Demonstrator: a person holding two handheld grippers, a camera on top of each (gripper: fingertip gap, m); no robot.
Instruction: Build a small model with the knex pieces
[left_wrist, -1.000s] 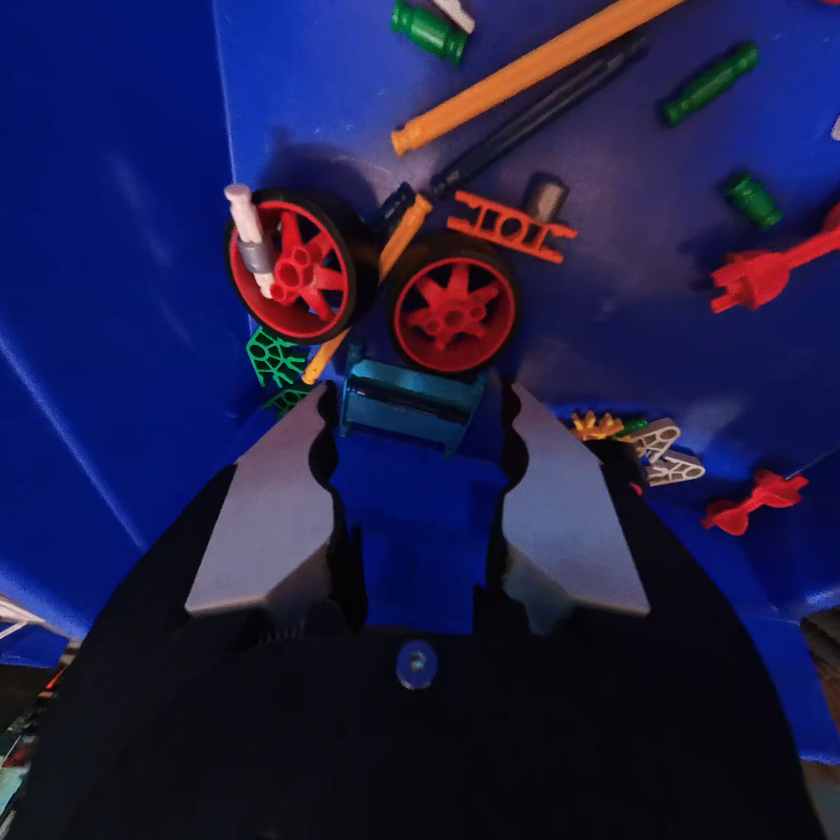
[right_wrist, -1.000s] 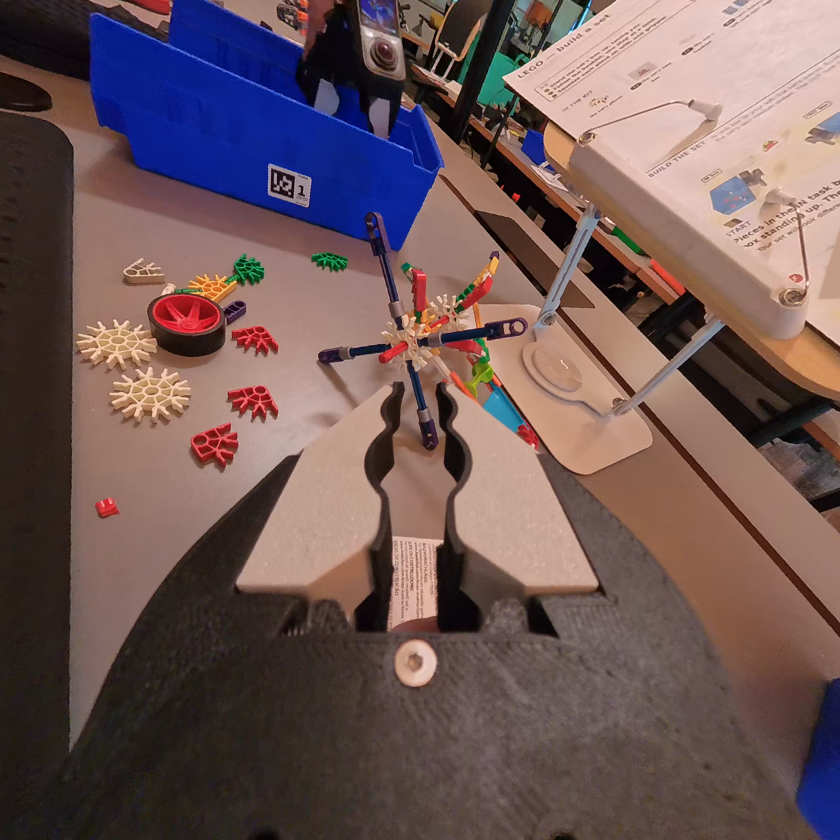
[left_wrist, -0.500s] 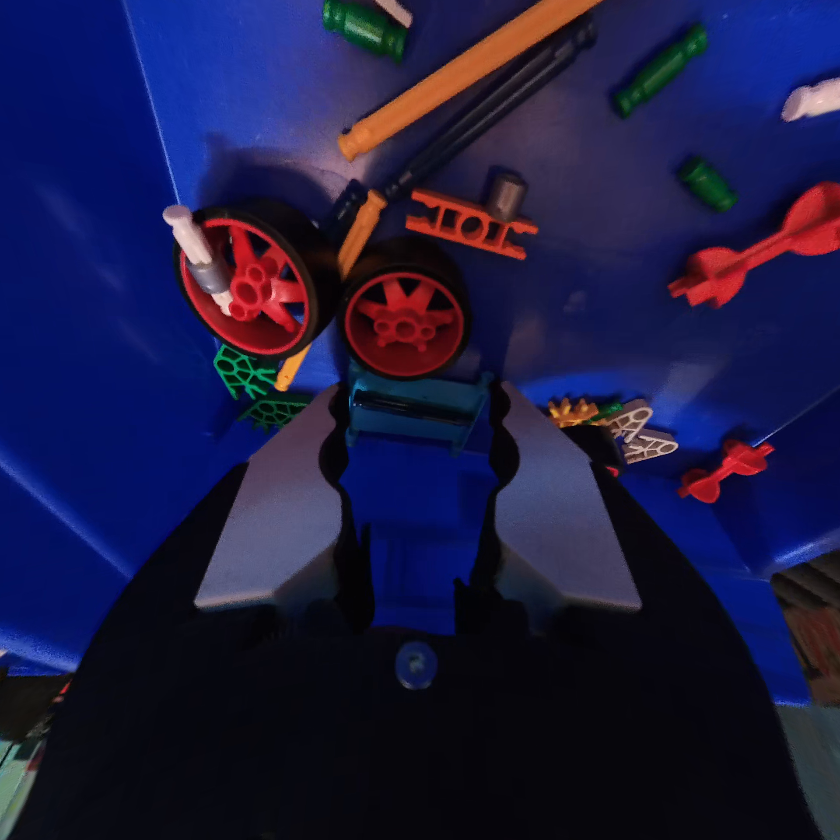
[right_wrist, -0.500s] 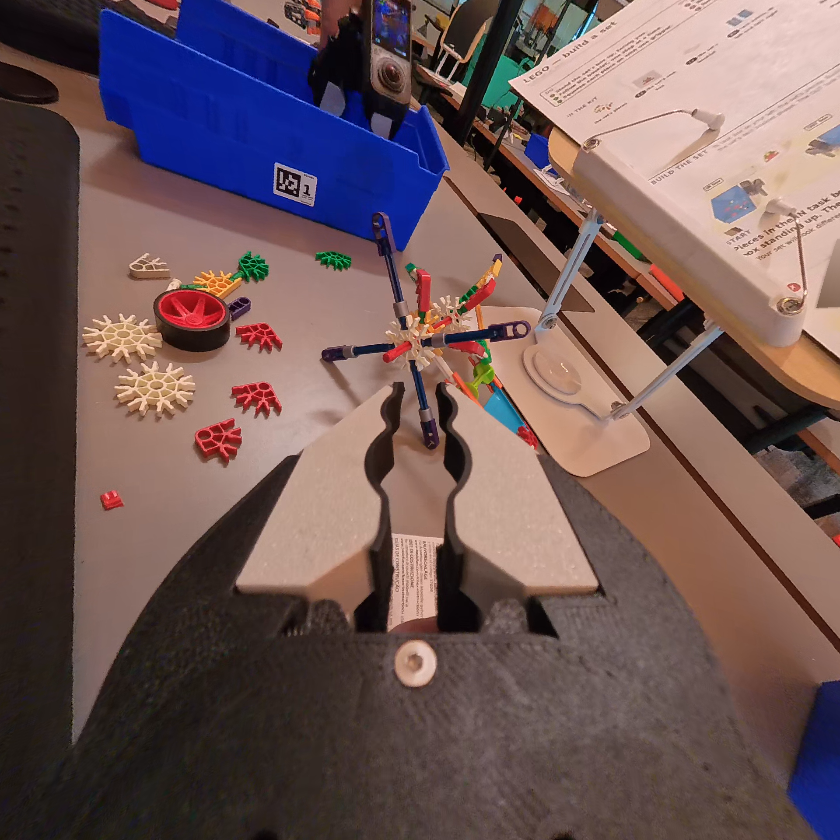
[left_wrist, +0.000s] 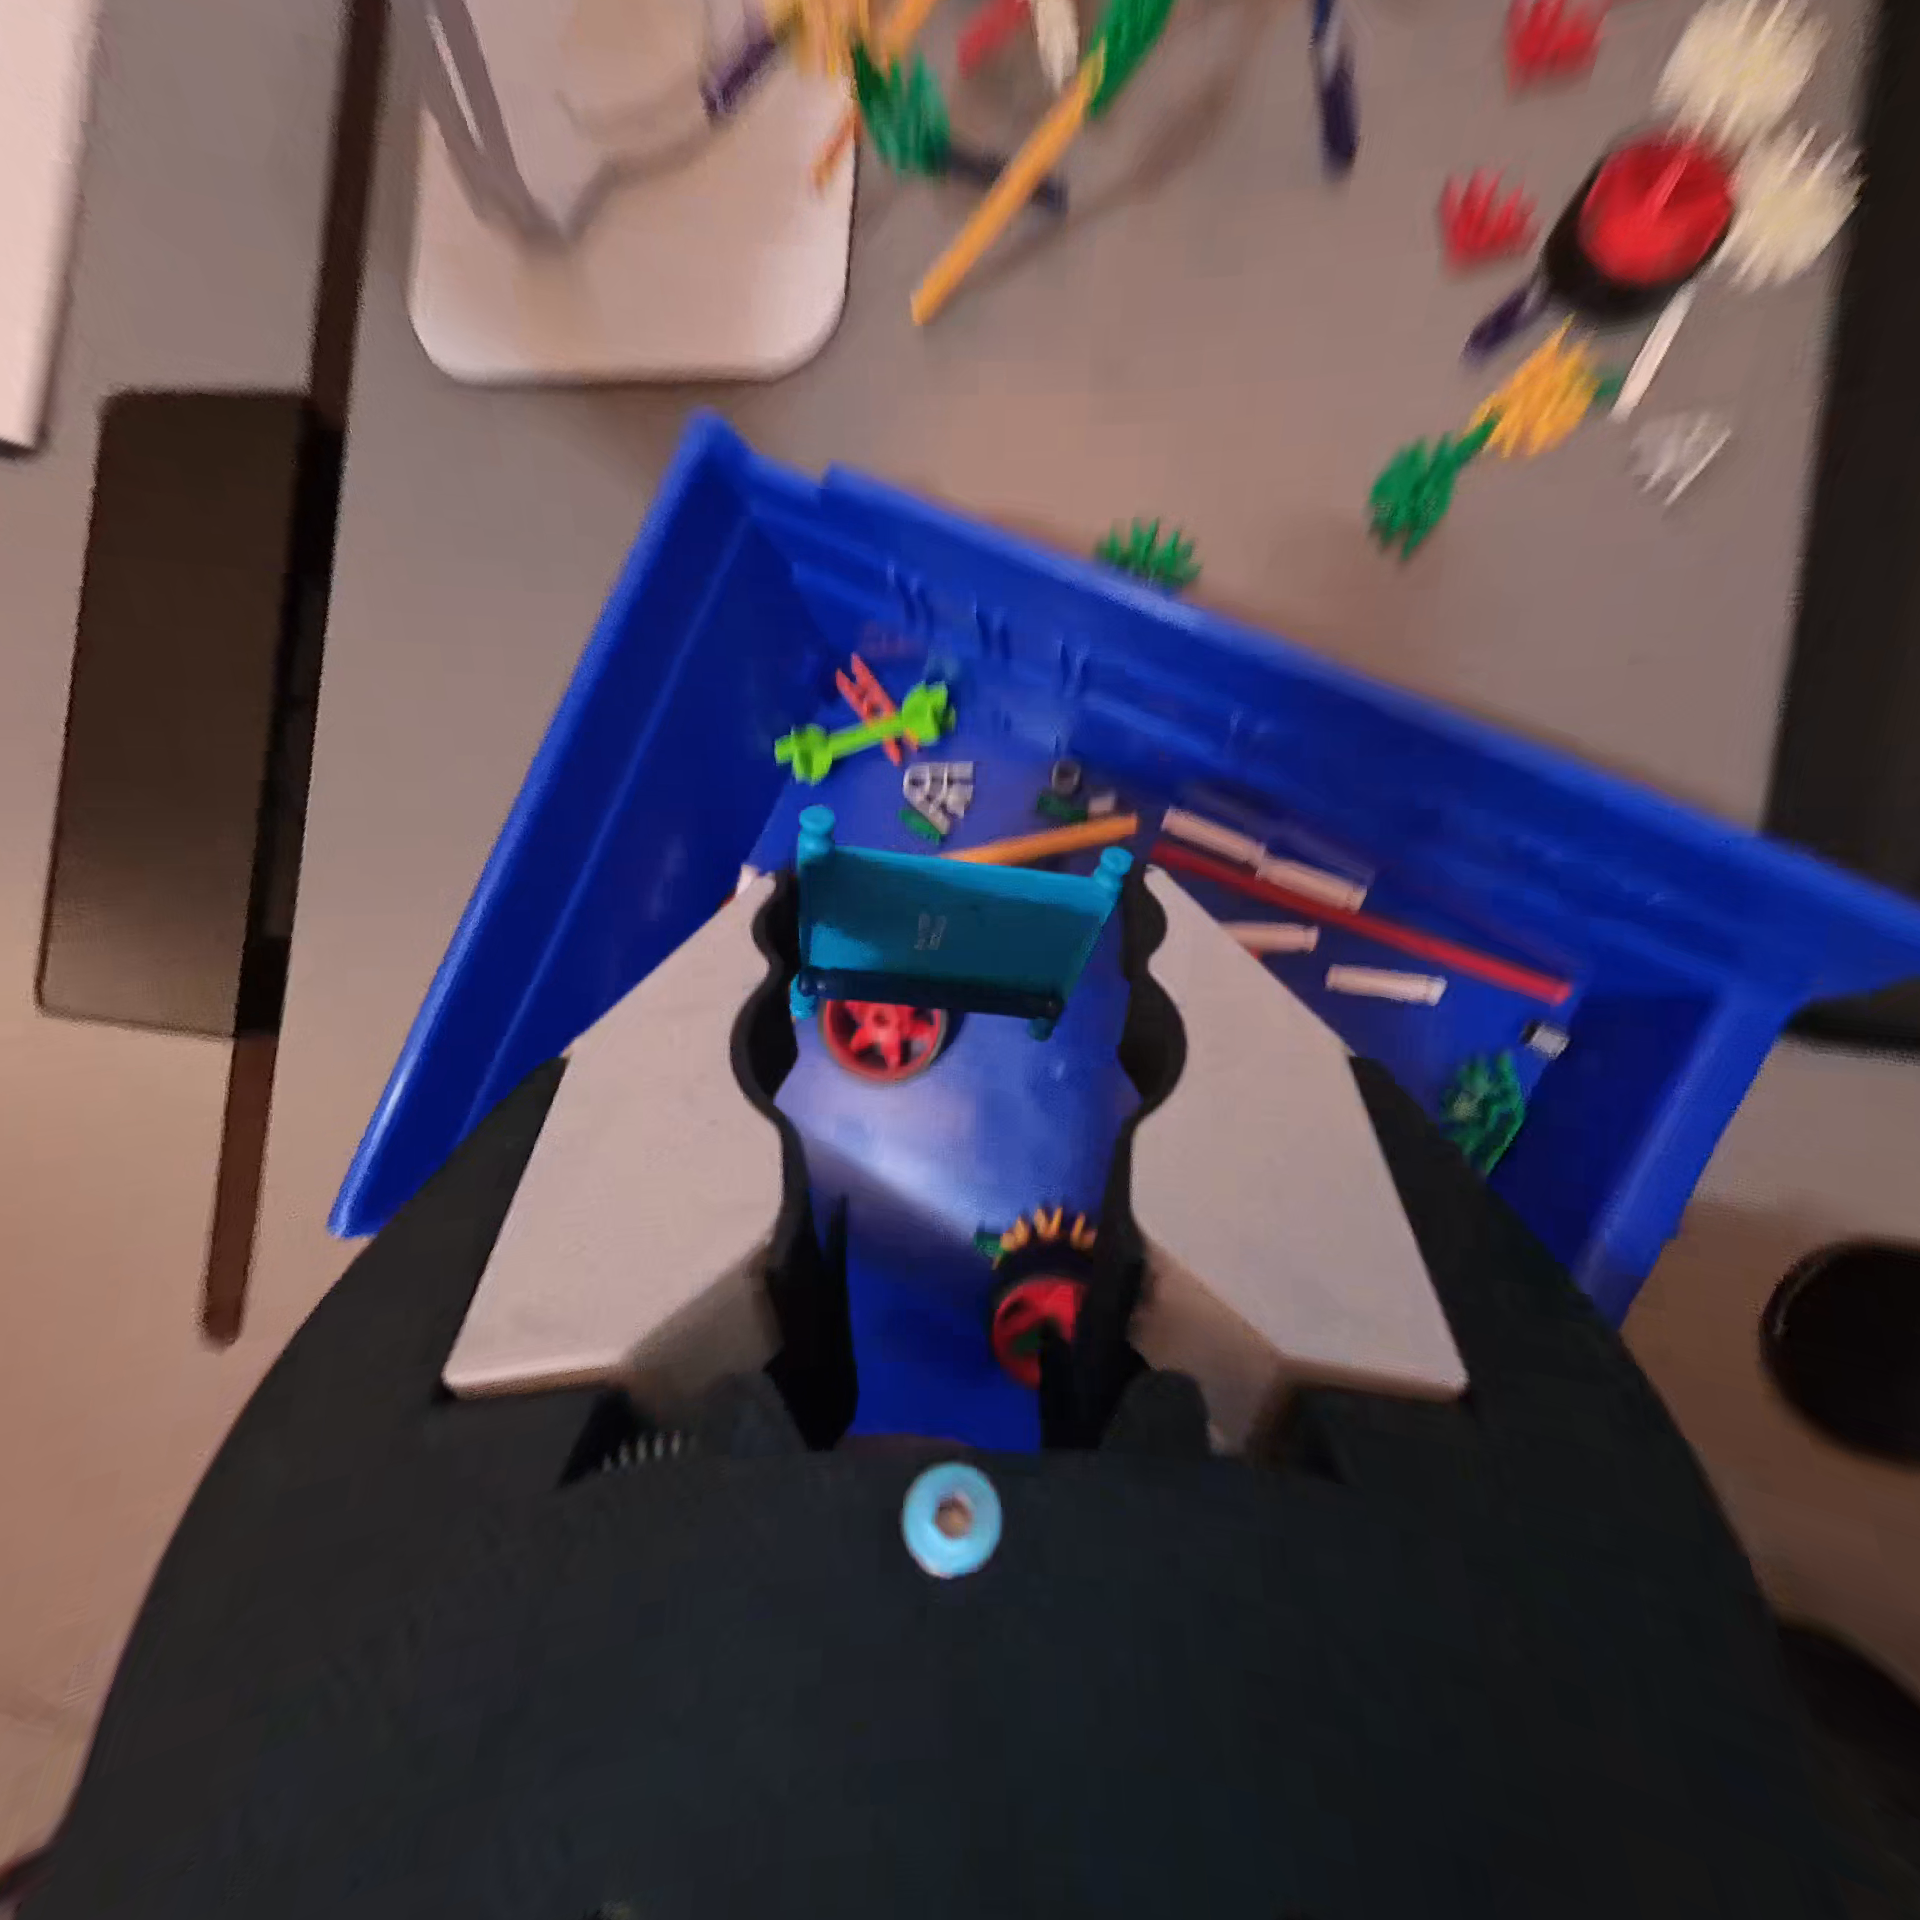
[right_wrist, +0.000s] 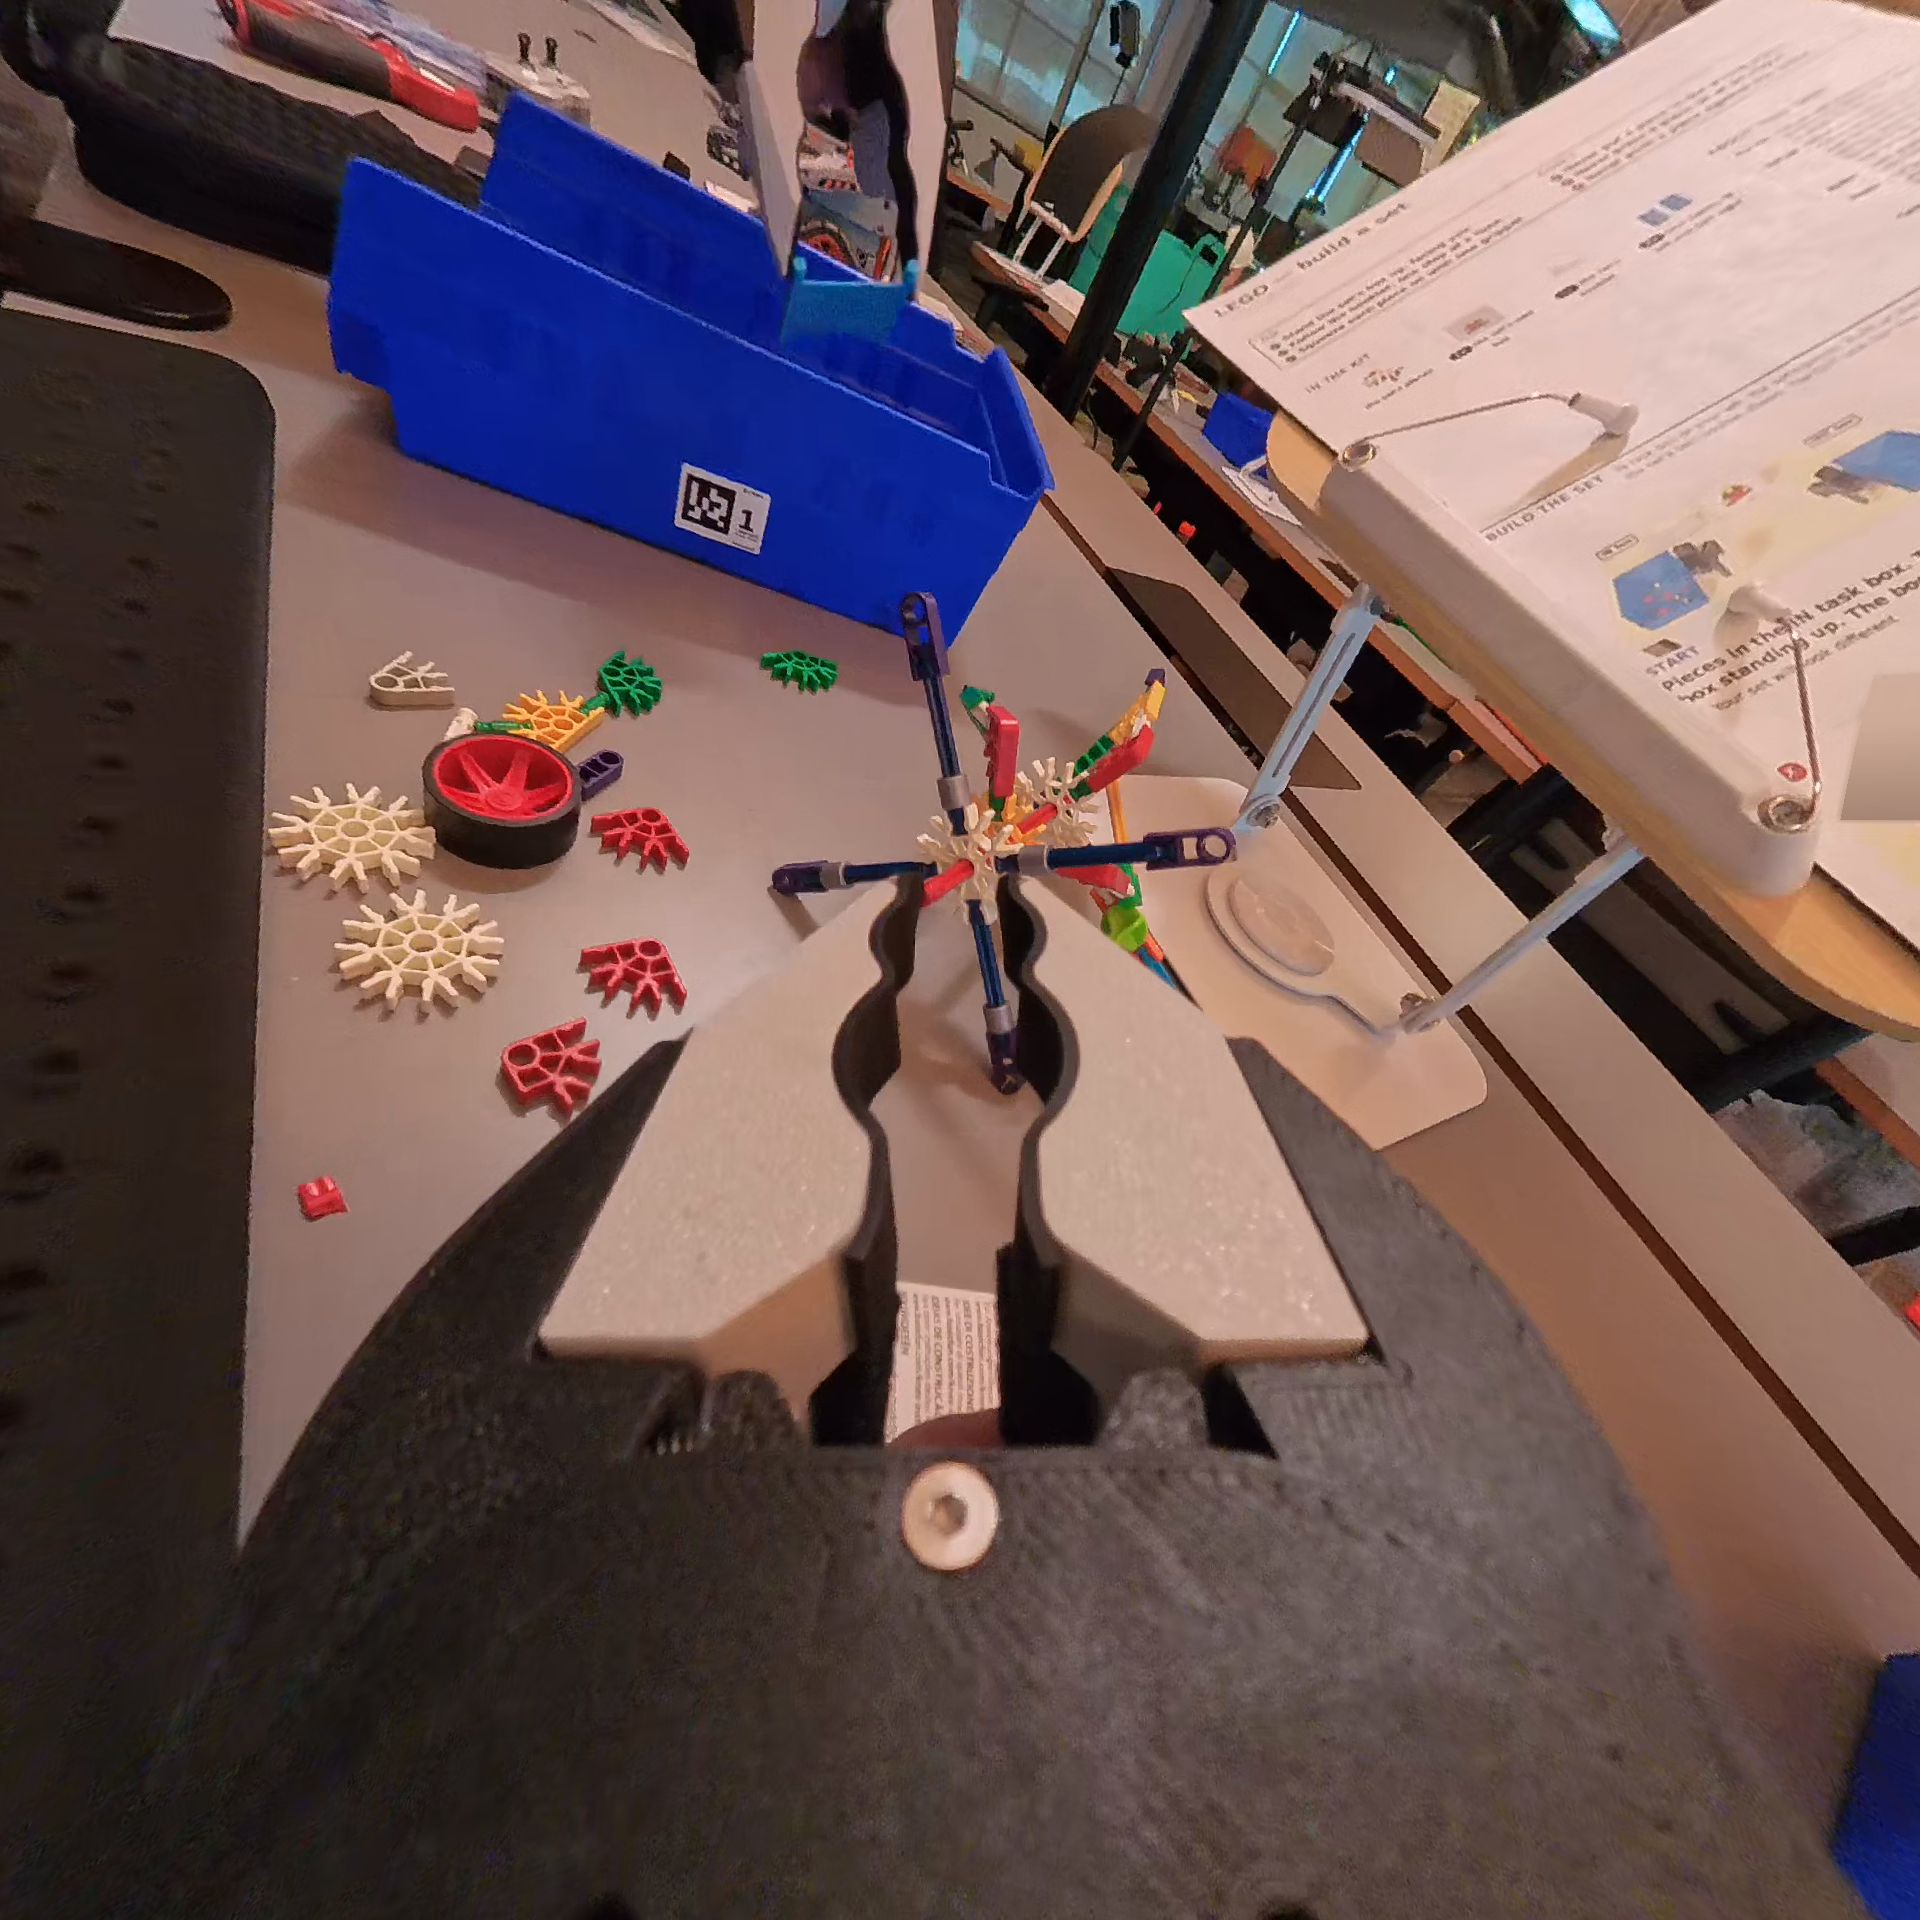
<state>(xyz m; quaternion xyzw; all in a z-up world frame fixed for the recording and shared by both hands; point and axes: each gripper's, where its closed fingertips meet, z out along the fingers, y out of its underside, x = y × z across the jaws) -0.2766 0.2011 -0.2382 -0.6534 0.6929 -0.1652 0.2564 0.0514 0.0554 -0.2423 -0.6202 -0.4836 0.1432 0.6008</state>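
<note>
Up above the blue bin (left_wrist: 582, 831), left gripper (left_wrist: 951, 894) fingers clamped on a teal panel piece (left_wrist: 951, 925), right gripper (right_wrist: 961, 904) fingers slightly parted, empty, just before a rod-and-snowflake model (right_wrist: 977, 842) on the surface (right_wrist: 727, 623).

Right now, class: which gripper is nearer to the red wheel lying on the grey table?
Right. The right gripper hovers low over the table, the red wheel a little to its left. The left gripper holds a teal panel up above the blue bin, behind the wheel.
</note>
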